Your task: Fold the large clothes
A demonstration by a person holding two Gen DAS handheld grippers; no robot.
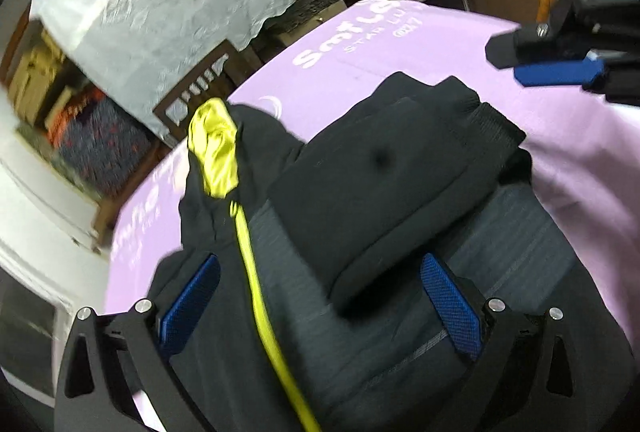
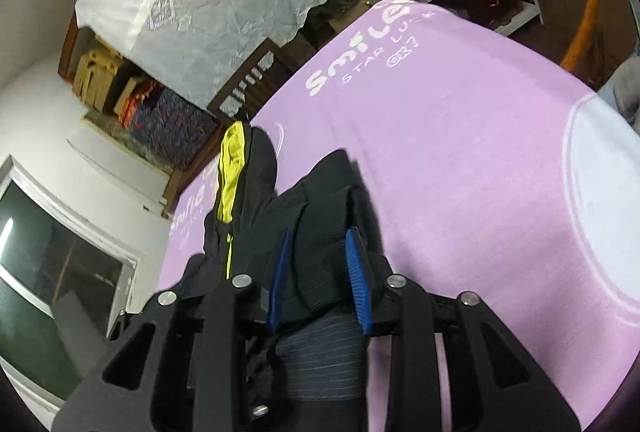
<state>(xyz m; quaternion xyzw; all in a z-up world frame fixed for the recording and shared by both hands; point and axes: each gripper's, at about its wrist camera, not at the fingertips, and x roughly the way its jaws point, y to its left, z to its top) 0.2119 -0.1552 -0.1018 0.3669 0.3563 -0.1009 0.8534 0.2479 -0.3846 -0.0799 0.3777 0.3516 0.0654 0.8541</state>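
The black jacket lies bunched on the pink sheet. The left gripper is spread wide above it, apparently not touching. The right gripper pinches a jacket fold between its narrowed blue pads.

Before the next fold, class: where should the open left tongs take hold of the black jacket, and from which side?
Grip the folded sleeve's thick near edge, approaching from the zipper side: it lies raised between the open left tongs.

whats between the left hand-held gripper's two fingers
In the left wrist view, the black jacket with its yellow zipper lies between the open left hand-held gripper fingers.
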